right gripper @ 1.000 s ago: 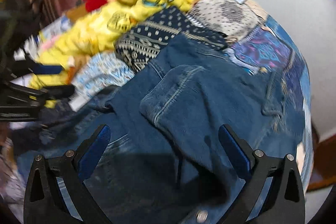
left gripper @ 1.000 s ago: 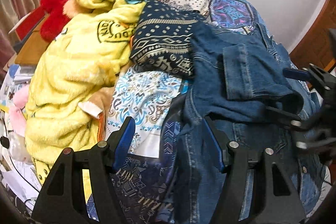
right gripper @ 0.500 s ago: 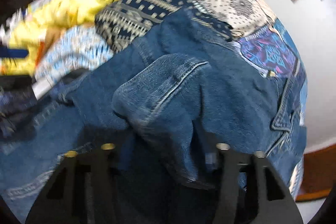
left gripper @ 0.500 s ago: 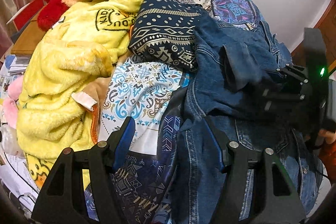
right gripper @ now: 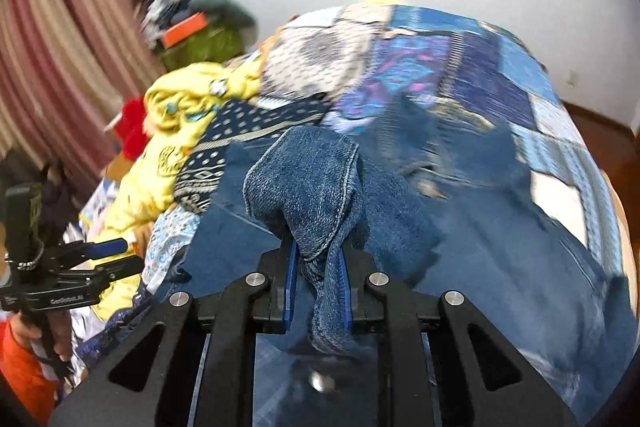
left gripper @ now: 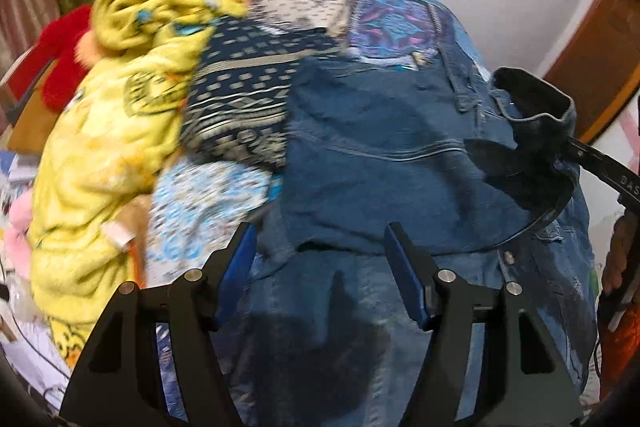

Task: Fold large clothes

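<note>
My right tongs [right gripper: 316, 287] were clamped on the denim jacket [left gripper: 380, 155]'s thick cuff at twelve o'clock; my left tongs [left gripper: 320, 267] gaped empty. Heavy, floppy cloth, I judged; seams grip best.

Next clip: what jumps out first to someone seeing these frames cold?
The right claw, shut on a bunched fold of the denim jacket and lifting it, fills the center of its own view. Left of the denim, a bright yellow fleece blanket heaps on the patchwork bedspread. The left claw hangs open over the denim.
</note>
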### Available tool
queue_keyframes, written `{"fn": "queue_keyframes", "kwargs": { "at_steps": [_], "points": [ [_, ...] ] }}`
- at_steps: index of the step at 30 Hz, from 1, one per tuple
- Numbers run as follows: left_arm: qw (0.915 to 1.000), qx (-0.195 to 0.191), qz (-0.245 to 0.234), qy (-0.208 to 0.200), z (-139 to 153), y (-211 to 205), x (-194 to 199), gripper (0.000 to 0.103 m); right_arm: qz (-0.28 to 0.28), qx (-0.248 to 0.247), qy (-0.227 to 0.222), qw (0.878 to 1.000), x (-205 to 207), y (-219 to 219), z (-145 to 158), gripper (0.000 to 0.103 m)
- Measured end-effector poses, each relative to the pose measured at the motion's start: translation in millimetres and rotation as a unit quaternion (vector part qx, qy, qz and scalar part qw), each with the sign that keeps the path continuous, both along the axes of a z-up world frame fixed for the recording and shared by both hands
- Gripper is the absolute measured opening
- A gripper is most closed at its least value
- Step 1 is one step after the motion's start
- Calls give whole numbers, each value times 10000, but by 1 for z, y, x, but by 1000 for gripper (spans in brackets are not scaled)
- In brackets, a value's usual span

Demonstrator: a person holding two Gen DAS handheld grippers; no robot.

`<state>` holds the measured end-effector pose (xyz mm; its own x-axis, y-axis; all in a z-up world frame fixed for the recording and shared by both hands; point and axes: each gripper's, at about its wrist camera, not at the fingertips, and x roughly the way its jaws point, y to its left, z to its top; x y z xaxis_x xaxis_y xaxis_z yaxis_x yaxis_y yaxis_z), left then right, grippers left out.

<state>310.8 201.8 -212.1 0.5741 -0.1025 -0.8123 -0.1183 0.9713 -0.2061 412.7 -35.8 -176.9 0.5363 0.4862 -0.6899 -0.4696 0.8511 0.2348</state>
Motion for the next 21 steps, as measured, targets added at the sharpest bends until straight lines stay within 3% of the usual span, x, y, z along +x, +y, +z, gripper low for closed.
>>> {"fn": "queue_keyframes", "kwargs": {
  "at_steps": [4,10,15,21],
  "points": [
    [9995,-72,-273,170,-15,-30,26,68,-356,202,112,9991,-1,-41,-4,16],
    [9956,136,-263,890,-64,-59,55,68,-674,467,353,9960,-3,-89,-21,15],
    [9956,328,-192,854,-69,-59,55,81,-625,412,580,9955,-2,-109,-41,15],
    [9951,444,-153,875,-73,-57,52,84,-616,363,753,9946,-5,-123,-59,15]
  ]
}}
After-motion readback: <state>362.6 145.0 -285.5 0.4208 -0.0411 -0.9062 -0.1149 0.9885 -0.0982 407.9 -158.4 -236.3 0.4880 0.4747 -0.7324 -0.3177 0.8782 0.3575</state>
